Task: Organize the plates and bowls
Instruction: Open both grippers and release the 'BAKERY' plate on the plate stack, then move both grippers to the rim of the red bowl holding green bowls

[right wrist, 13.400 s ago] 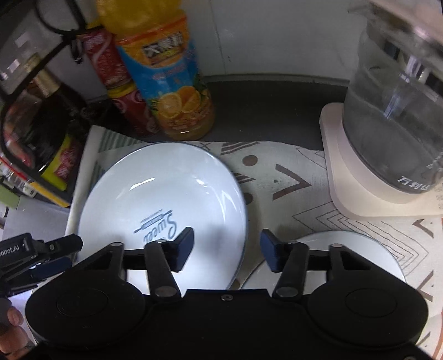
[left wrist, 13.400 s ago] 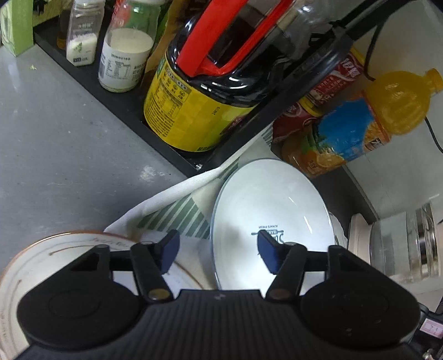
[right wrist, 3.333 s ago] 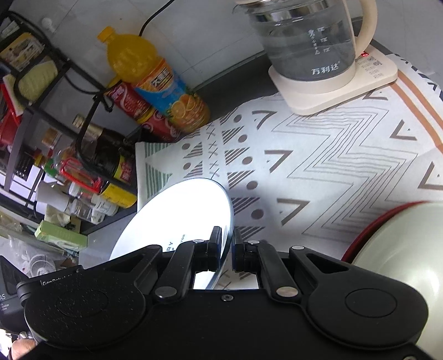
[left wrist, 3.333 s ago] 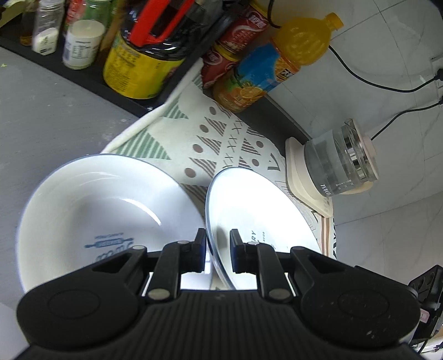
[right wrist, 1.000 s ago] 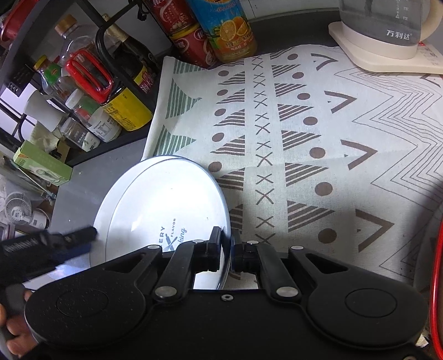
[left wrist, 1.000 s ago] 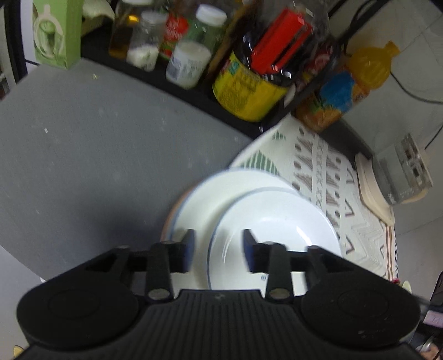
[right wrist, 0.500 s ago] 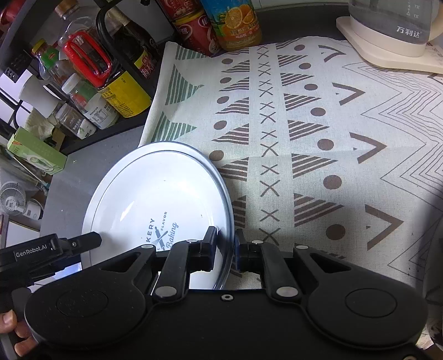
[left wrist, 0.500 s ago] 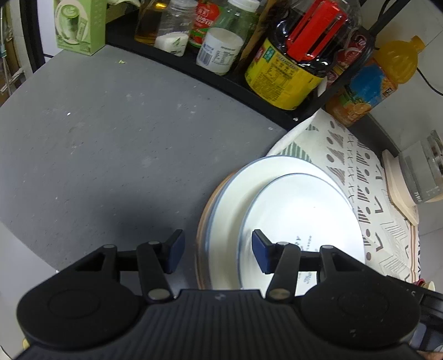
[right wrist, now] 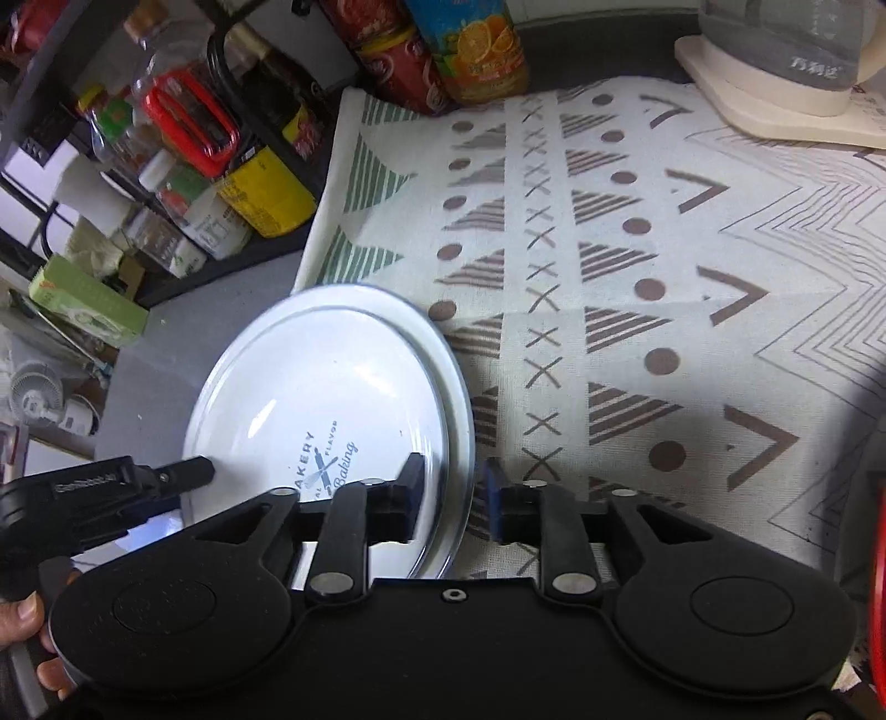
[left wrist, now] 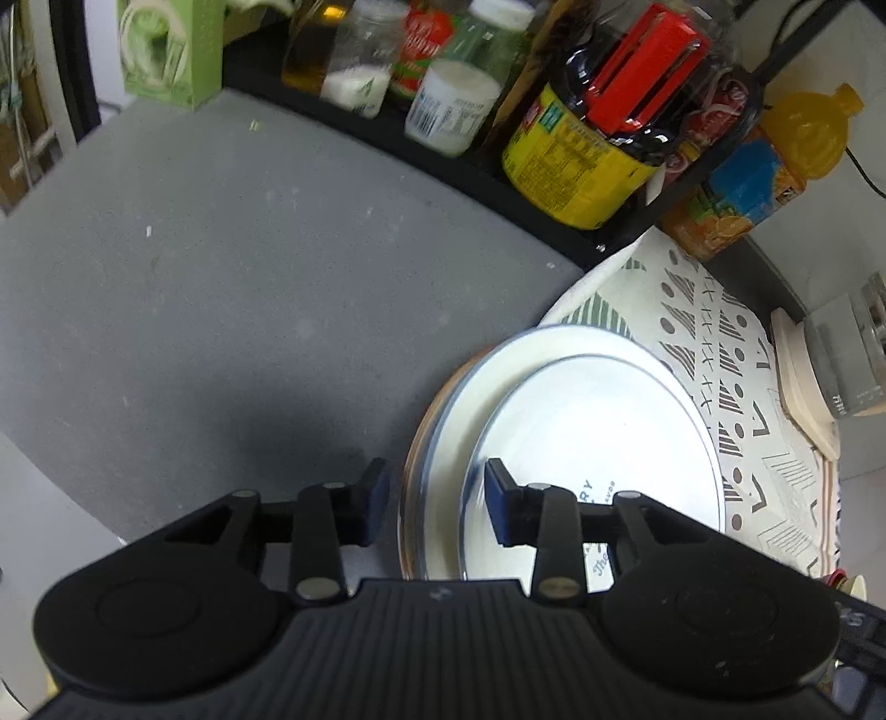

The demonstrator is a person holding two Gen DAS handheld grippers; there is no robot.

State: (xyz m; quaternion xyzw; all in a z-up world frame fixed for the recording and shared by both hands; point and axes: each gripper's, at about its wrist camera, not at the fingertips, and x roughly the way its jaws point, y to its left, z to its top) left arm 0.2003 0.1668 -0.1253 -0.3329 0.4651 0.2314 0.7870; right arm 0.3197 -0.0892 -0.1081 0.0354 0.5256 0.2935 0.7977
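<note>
Patterned cloth (right wrist: pixel 637 288); "BAKERY" plate (right wrist: pixel 326 387) stacked; right gripper (right wrist: pixel 455 501), left gripper (left wrist: pixel 434 507) open, empty.

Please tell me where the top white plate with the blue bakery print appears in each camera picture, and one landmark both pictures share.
Left wrist view: the top plate lies lower right of centre, on the stack.
Right wrist view: the top plate lies lower left of centre.
Shared landmark: the orange juice bottle at the back.

Grey countertop (left wrist: pixel 221 310), patterned cloth (right wrist: pixel 664 310), black shelf rack (left wrist: pixel 387 138).
</note>
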